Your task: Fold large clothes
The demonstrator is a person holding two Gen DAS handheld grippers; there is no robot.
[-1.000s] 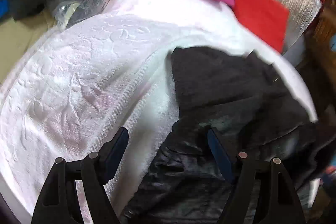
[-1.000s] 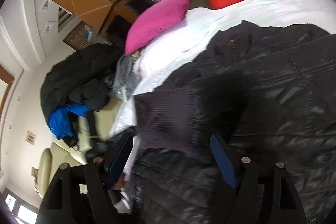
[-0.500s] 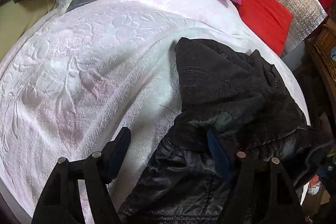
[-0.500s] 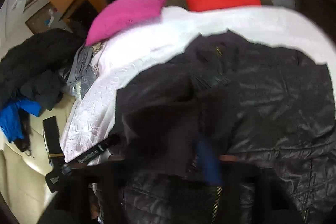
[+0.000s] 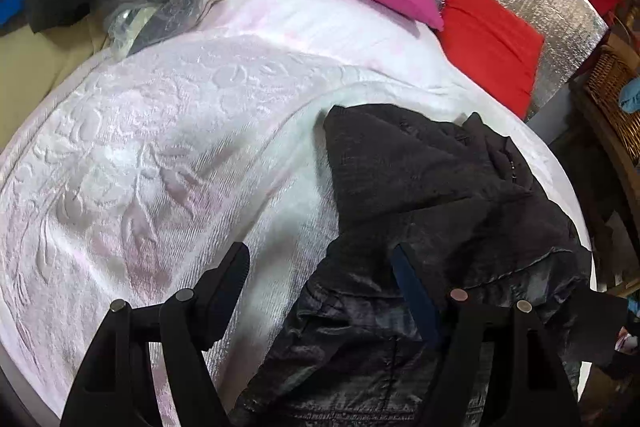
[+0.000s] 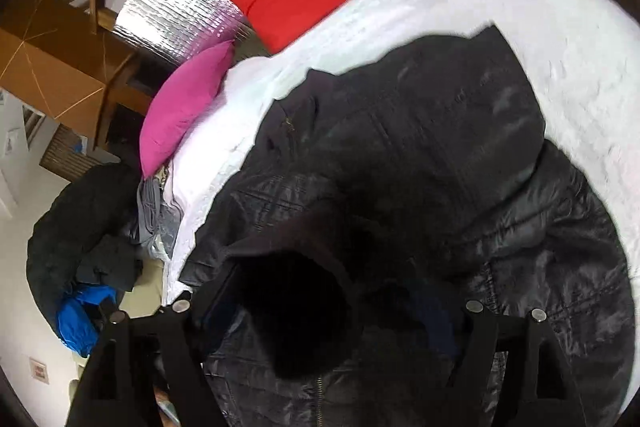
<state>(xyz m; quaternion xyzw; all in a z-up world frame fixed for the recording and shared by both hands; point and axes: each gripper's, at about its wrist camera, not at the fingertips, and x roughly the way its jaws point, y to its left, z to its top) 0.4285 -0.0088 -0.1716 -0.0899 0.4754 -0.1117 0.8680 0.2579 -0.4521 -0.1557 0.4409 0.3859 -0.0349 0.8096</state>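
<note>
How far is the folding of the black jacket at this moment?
Early stage. Done: the black jacket lies on the white bedspread, with a sleeve laid over its body. In hand: the right gripper has its jaws opening, with a dark fold of the jacket between them; the left gripper hangs open over the jacket's edge. Left: the jacket is still bulky and rumpled, not a compact fold.
</note>
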